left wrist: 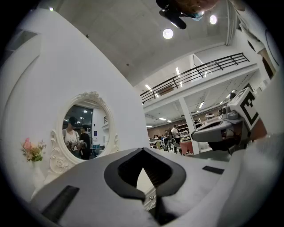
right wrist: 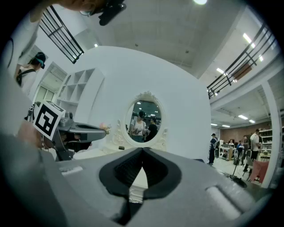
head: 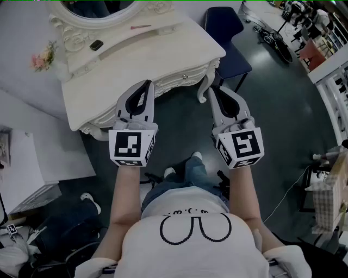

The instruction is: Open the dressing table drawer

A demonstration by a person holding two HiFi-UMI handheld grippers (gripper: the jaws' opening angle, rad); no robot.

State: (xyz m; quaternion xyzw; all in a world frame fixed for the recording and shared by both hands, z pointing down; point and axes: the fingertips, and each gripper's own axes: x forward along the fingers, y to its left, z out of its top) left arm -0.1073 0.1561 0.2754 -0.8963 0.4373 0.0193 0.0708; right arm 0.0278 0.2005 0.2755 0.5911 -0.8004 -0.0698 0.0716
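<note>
The white dressing table [head: 136, 59] stands in front of me, with its carved drawer front [head: 173, 82] and a small knob [head: 185, 76] facing me. My left gripper [head: 147, 83] is held level just before the table's front edge, left of the knob, and its jaws are shut on nothing. My right gripper [head: 211, 88] hovers by the table's right front leg [head: 203, 91], also shut and empty. In the left gripper view the tips [left wrist: 143, 150] meet, and the carved front [left wrist: 151, 198] shows through the gap below. The right gripper view shows its tips [right wrist: 143, 150] meeting too.
An oval mirror [head: 98, 11] stands on the table, with pink flowers [head: 43, 57] at its left end and a small black object [head: 96, 45] on the top. A dark blue chair [head: 228, 38] stands right of the table. Boxes and clutter [head: 27, 179] lie at the left.
</note>
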